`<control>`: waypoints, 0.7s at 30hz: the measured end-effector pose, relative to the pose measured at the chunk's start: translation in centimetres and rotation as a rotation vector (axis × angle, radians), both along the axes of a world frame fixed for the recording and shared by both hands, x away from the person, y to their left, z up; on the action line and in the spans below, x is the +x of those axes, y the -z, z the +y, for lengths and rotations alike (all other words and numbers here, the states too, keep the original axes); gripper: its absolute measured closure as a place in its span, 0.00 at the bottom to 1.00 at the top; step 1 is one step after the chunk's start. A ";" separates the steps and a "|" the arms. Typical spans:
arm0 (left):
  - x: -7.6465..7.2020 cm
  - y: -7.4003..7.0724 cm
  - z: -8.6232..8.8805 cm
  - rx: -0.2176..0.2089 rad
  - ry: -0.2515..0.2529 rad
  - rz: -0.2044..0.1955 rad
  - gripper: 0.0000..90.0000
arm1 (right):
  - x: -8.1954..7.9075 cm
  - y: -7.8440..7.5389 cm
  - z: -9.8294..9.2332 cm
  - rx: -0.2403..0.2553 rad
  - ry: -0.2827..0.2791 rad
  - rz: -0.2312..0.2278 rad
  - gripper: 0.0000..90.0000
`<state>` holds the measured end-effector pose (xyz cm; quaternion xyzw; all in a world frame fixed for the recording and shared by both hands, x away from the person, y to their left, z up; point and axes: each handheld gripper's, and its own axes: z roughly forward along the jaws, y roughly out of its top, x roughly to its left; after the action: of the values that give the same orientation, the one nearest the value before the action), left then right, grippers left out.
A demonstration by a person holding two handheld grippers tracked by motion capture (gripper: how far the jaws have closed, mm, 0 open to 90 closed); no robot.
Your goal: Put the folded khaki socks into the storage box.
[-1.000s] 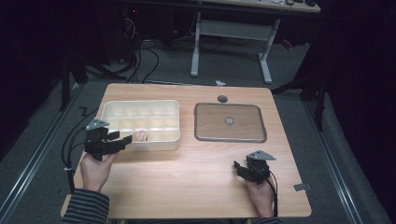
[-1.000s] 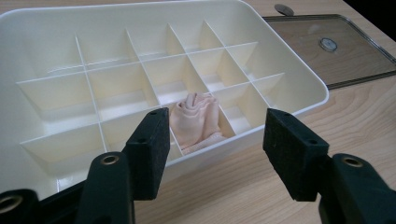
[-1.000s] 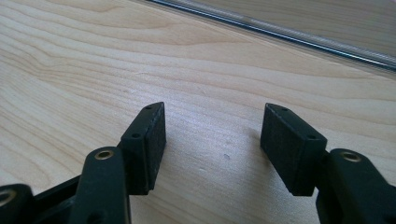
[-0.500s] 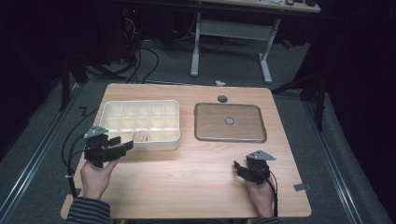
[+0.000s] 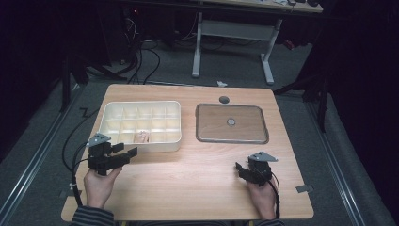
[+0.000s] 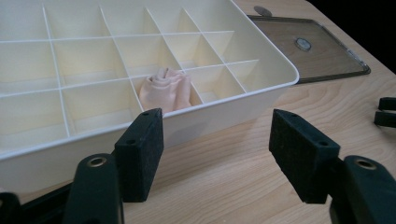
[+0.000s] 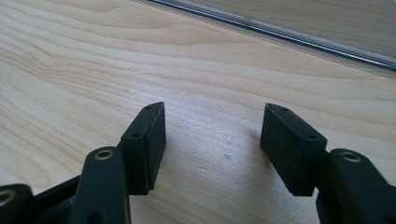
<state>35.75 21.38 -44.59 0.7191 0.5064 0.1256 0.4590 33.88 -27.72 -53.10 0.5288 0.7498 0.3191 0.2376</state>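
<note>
Resting apart: two claws, left [image 5: 127,153] just opening, right [image 5: 241,168]; one cloth [image 6: 166,88], one tray [image 5: 141,147].

The divided tray [image 5: 141,123] is a cream plastic box, open-topped, partitioned into rows of small rectangular compartments. It sits flat on the left half of the table. The rolled cloth [image 6: 166,88], pale pink and bunched, lies in one compartment of the near row, right of centre.
</note>
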 end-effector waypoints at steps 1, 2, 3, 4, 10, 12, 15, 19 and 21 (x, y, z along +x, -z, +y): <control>-0.1 0.1 0.0 -0.006 0.001 -0.002 0.40 | 0.0 0.0 0.0 0.000 0.000 0.000 0.45; -0.1 0.2 -0.1 -0.009 0.002 -0.002 0.40 | 0.0 0.0 0.0 0.000 0.000 0.000 0.45; -0.2 0.3 -0.2 -0.013 0.004 -0.001 0.40 | 0.0 0.0 0.0 -0.001 -0.001 0.000 0.45; -0.3 0.4 -0.2 -0.014 0.009 0.001 0.40 | 0.0 0.0 0.0 0.000 0.000 0.000 0.45; -0.7 0.9 -0.4 -0.020 0.011 -0.002 0.40 | 0.0 0.0 0.0 0.000 0.001 0.000 0.45; -0.9 1.1 -0.5 -0.023 0.010 -0.005 0.40 | 0.0 0.0 0.0 -0.001 0.000 0.000 0.45; -1.2 1.3 -0.7 -0.022 0.016 -0.006 0.40 | 0.0 0.0 0.0 -0.001 -0.001 -0.001 0.45; -1.2 1.6 -1.0 -0.020 0.025 -0.001 0.40 | 0.0 0.0 0.0 -0.002 -0.001 -0.002 0.45; -1.3 1.8 -1.3 -0.003 0.028 -0.003 0.40 | 0.0 0.0 0.0 0.000 0.001 0.000 0.45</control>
<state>34.42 20.03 -46.43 0.7251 0.4960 0.1194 0.4624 33.85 -27.67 -53.11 0.5293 0.7494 0.3189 0.2378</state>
